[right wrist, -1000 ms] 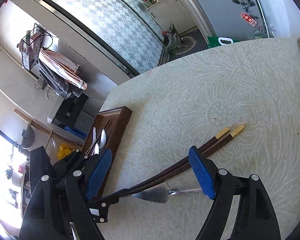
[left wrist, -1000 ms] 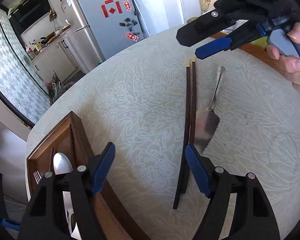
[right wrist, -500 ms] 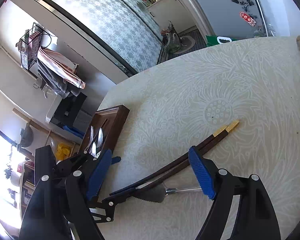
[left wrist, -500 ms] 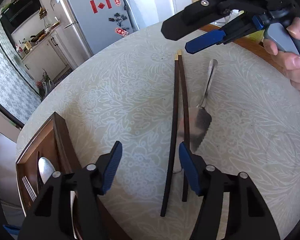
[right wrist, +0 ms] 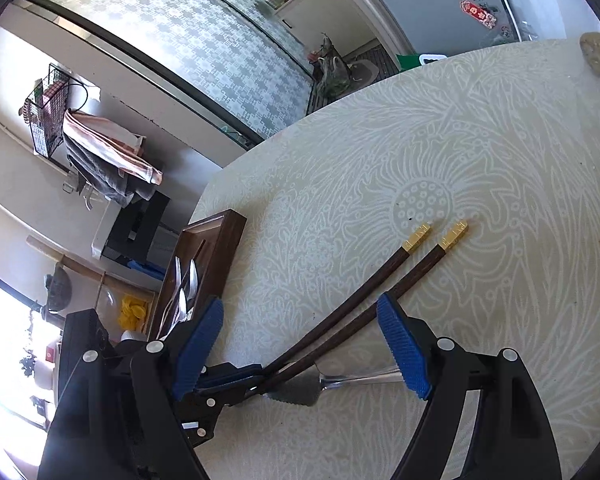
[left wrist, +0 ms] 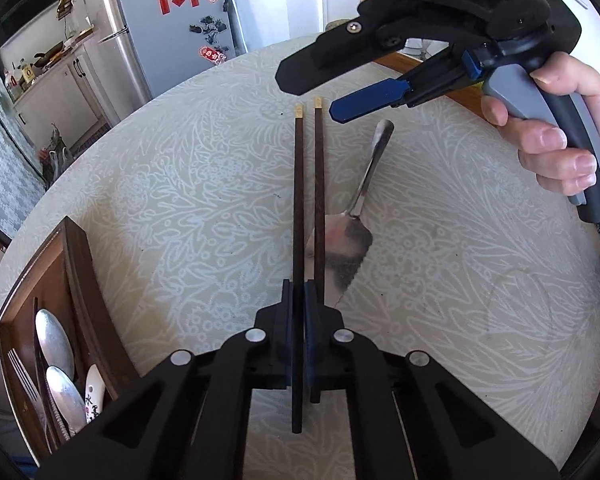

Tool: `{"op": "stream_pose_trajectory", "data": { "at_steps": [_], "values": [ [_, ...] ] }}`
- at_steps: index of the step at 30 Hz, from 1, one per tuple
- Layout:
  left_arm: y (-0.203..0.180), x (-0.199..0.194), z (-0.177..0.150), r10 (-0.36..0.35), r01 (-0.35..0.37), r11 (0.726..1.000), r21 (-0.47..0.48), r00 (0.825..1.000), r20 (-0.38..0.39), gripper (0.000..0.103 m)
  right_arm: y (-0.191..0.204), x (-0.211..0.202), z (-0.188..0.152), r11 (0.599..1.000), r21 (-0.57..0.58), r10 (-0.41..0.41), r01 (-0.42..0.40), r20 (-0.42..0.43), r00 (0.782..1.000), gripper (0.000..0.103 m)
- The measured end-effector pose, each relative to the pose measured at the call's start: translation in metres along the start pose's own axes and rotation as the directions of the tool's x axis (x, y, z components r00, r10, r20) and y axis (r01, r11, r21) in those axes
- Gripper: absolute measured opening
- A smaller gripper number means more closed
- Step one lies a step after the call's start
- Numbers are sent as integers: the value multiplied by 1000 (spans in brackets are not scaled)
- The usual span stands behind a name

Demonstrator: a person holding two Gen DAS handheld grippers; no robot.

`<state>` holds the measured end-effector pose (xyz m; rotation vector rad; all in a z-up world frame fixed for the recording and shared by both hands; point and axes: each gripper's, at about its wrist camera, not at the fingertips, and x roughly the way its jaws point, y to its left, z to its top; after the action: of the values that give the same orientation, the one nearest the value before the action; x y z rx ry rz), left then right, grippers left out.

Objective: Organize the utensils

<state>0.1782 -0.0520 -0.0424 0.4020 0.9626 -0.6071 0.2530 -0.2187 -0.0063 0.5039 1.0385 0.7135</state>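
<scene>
**Left gripper clamped on one chopstick; right gripper spread above the table**

Reference landmark: the cake server [left wrist: 342, 254], lying flat on the round, leaf-patterned table [left wrist: 188, 184].

1. Left gripper [left wrist: 299, 308]: its blue pads are pressed together on the left chopstick [left wrist: 298, 200] near its thin end. This chopstick runs just to the left of the cake server's blade.
2. Right chopstick [left wrist: 318, 184]: lies parallel and just beside the clamped one, outside the closed pads. It crosses over the left edge of the cake server's blade. Both chopsticks carry gold caps at the ends far from the left gripper.
3. Right gripper [right wrist: 300, 344]: its pads stand wide apart, gripping nothing. In the left wrist view it hovers above the far end of the cake server's handle, held by the person's right hand [left wrist: 556, 136]. In its own view the cake server's handle and the chopstick shafts lie between its spread fingers.
4. Wooden tray [left wrist: 80, 264]: sits at the table edge, well to the left of the cake server. It holds spoons [left wrist: 54, 342] and a fork [left wrist: 22, 376].
</scene>
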Motion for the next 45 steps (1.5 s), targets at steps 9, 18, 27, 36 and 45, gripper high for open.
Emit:
{"op": "stream_pose_trajectory", "data": {
  "at_steps": [9, 18, 27, 36, 45],
  "values": [
    [1, -18, 4, -37, 42, 998, -56, 996, 87, 5, -8, 12, -3, 999, 29, -20, 21, -21, 1000, 78],
    [-9, -37, 9, -52, 61, 997, -56, 986, 157, 5, -13, 14, -3, 997, 52, -57, 58, -15, 998, 48],
    [-21, -53, 13, -60, 69, 997, -33, 974, 219, 4, -15, 13, -3, 996, 67, -52, 52, -6, 999, 26],
    [-31, -46, 9, -69, 69, 998, 7, 979, 192, 0, -10, 15, -4, 996, 41, -76, 76, 0, 997, 0],
    [-20, -18, 1, 29, -29, 1000, -4, 995, 93, 24, 2, 25, -8, 997, -5, -75, 74, -27, 997, 2]
  ]
}}
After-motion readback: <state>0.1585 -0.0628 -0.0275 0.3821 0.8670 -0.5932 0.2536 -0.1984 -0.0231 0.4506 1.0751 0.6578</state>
